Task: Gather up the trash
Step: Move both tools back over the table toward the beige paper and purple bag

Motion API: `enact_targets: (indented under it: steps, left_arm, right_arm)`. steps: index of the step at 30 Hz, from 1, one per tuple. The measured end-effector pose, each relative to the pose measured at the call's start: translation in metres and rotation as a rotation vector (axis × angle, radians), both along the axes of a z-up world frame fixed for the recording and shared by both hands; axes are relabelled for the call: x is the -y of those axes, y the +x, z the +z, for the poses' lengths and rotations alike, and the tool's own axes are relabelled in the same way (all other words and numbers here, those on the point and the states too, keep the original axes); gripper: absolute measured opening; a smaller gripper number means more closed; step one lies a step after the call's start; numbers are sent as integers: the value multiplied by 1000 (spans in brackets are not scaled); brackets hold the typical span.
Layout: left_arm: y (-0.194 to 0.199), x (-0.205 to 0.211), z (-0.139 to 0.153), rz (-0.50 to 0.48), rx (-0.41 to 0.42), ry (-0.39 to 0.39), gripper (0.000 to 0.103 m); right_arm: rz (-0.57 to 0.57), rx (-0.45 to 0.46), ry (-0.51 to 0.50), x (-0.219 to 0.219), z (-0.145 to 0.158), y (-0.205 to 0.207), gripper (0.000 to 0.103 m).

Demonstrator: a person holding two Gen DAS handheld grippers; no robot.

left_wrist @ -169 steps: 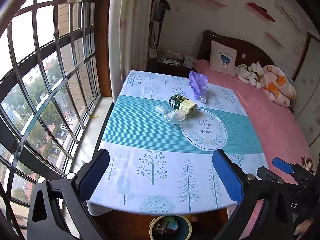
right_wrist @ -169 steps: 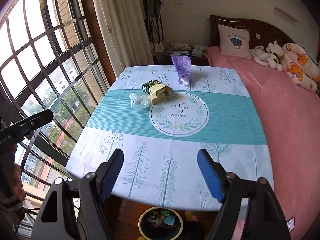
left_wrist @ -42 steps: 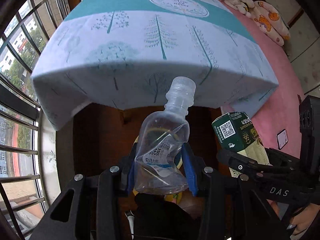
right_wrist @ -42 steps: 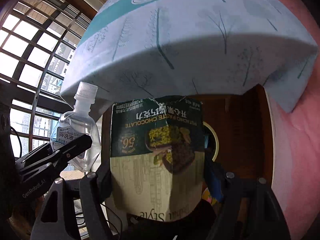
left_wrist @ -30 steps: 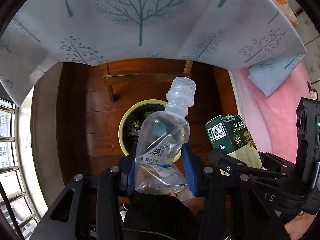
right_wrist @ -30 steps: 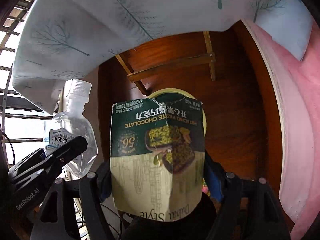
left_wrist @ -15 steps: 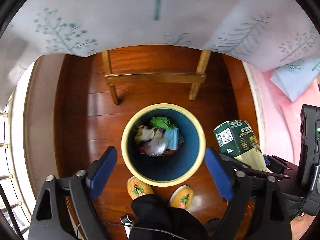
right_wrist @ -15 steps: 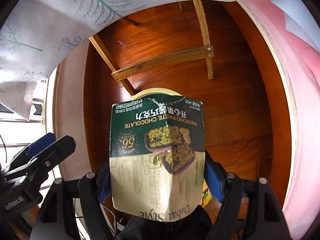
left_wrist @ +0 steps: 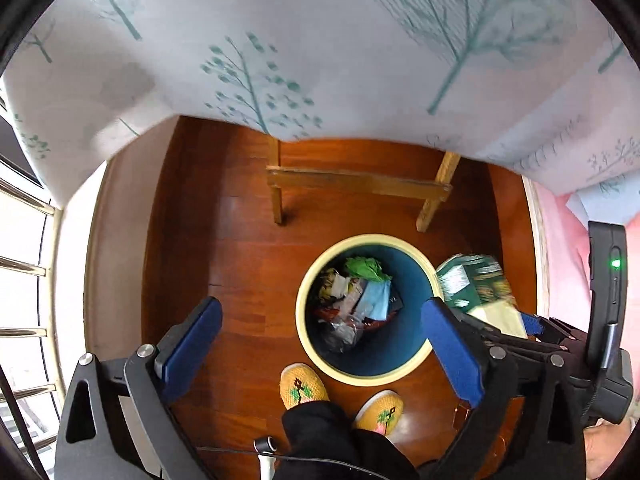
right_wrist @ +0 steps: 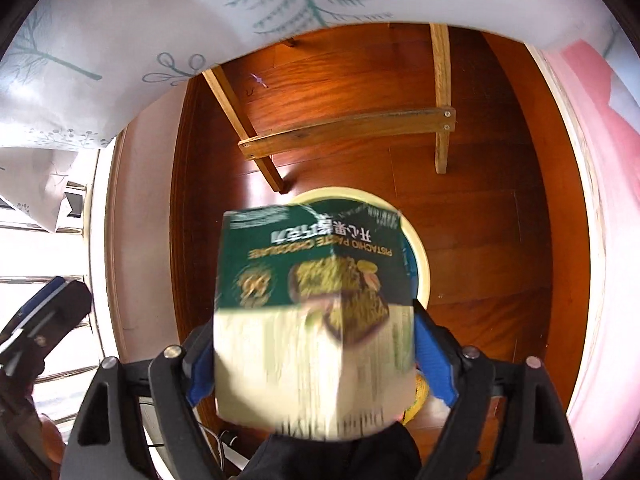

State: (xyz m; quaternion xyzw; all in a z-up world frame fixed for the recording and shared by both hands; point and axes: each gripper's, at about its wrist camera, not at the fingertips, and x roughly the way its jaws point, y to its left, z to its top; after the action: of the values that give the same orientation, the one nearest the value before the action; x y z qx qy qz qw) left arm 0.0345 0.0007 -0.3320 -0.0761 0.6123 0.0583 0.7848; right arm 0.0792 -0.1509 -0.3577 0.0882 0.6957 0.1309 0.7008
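Observation:
A round bin (left_wrist: 301, 312) with a cream rim and blue inside stands on the wooden floor, holding mixed trash. My left gripper (left_wrist: 320, 304) hangs right over it with nothing between its blue pads (left_wrist: 192, 340), and its jaws are opening. A clear crumpled piece (left_wrist: 342, 332) among the trash looks like the plastic bottle. My right gripper (right_wrist: 316, 352) hovers over the bin rim (right_wrist: 420, 264), its jaws opening. The green and cream chocolate box (right_wrist: 316, 304) lies between them, blurred and slipping loose. In the left wrist view the same box (left_wrist: 476, 284) tips over the bin's right edge.
The tree-print tablecloth (left_wrist: 320, 60) overhangs above the bin. A wooden crossbar and table legs (left_wrist: 356, 184) stand just behind it. A person's feet in yellow slippers (left_wrist: 302, 388) are at the bin's near side. Window bars (left_wrist: 24, 264) lie left, a pink bed (left_wrist: 560, 248) right.
The left jaws spread wide and let the bottle drop into the bin. Both grippers have sunk toward the bin. The box, sharp and held still before, now blurs and tilts in the right jaws.

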Motion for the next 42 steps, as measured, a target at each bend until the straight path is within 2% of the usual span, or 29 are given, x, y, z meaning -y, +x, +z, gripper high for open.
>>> enact_targets:
  steps: [2,9,14,18,24,32,37,42]
  left_arm:
    - [2,-4,8,3,11,7,99]
    - [2,-8,32,13,37,7,99]
    - [-3,-9,62,13,61,9,99]
    - [-8,-9,99,5,82,10,99]
    - [-19,-7,172,-8,148,13,99]
    - [-25,-10,274,0,270,12,99]
    - [-23,-13,326,0,336,26,99]
    - [-13,-20,367,-6,396,37,99]
  right_arm:
    - [7,10,-2,-3,4,2,92]
    - [14,19,-4,-10,18,5,94]
    - [9,36,10,-7,51,0,94]
    - [5,47,33,0,92,-10,94]
    - [37,99,60,11,171,-25,94]
    - [94,257,63,17,280,-24,94]
    - [76,357,69,21,335,-11,94]
    - [52,435,66,19,376,10,94]
